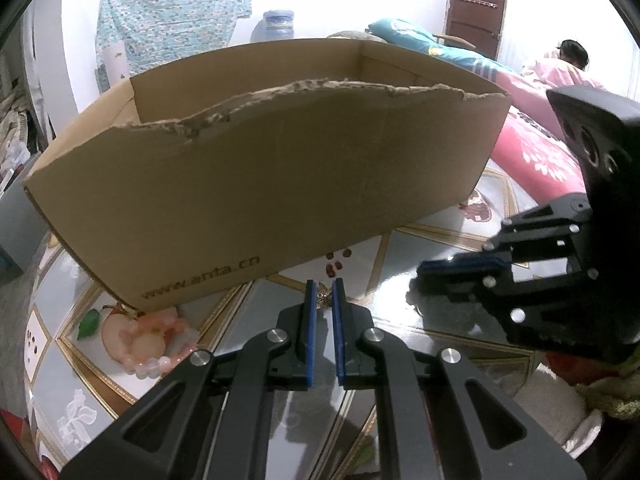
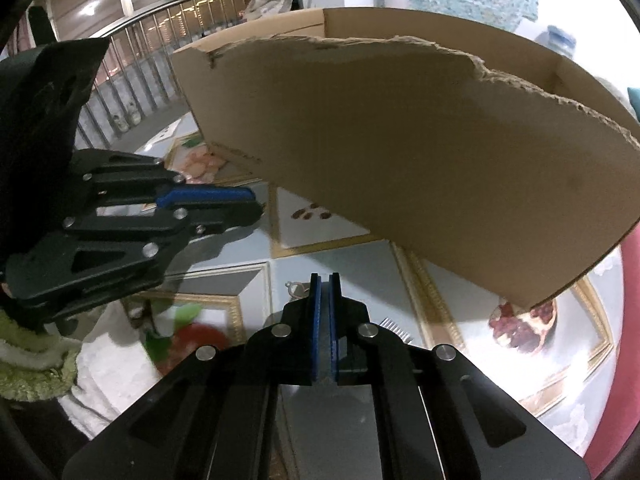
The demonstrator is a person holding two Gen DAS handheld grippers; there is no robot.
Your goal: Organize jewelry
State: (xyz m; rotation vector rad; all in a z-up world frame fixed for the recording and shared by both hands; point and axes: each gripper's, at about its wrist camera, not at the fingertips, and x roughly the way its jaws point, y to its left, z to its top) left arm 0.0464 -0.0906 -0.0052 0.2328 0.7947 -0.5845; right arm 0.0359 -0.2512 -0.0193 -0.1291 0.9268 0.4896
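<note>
A cardboard box (image 1: 256, 184) with a torn front wall stands on the table; it also shows in the right wrist view (image 2: 420, 152). My left gripper (image 1: 324, 292) is shut on a small gold piece of jewelry (image 1: 323, 295) between its blue pads, just in front of the box. A pink bead bracelet (image 1: 160, 344) lies on the table at the left. My right gripper (image 2: 325, 280) is shut, its pads nearly touching; a small silvery ring-like piece (image 2: 295, 288) lies just left of its tips. Each gripper shows in the other's view: the right gripper (image 1: 460, 272), the left gripper (image 2: 244, 200).
The table has a glossy fruit-patterned cover (image 1: 420, 240) with gold borders. Pink and blue bedding (image 1: 532, 148) lies right of the box. A railing (image 2: 152, 40) runs behind the table. A small comb-like piece (image 2: 394, 326) lies by my right gripper.
</note>
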